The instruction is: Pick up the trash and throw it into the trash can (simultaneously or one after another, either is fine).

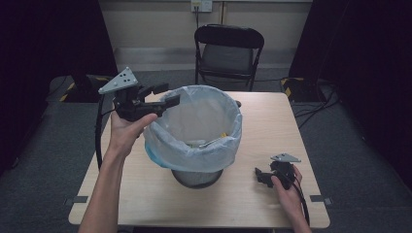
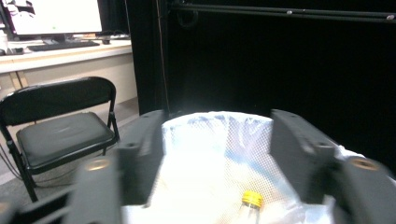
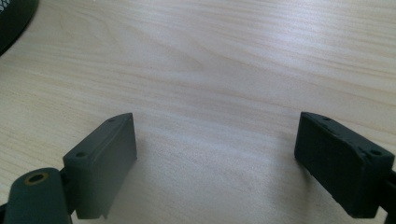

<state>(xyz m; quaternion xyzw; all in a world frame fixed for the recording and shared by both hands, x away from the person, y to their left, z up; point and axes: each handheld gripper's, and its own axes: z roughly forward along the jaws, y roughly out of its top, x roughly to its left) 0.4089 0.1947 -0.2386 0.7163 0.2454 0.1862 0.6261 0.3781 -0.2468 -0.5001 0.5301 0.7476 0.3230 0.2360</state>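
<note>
Right gripper (image 1: 263,175) spread on table (image 1: 272,121) — left gripper (image 1: 163,97) spread, empty, above bottle (image 2: 251,205) in bin (image 1: 194,127).

Down in the bin (image 1: 197,177), the bag (image 1: 194,145) folds over the rim and hides most of the wire wall. The bottle (image 2: 250,207) is cut off by the bottom edge under its yellow cap (image 2: 252,198). From above, the bin's contents (image 1: 206,142) are too small to tell. The left gripper (image 2: 217,154) jaws blur up close.
</note>
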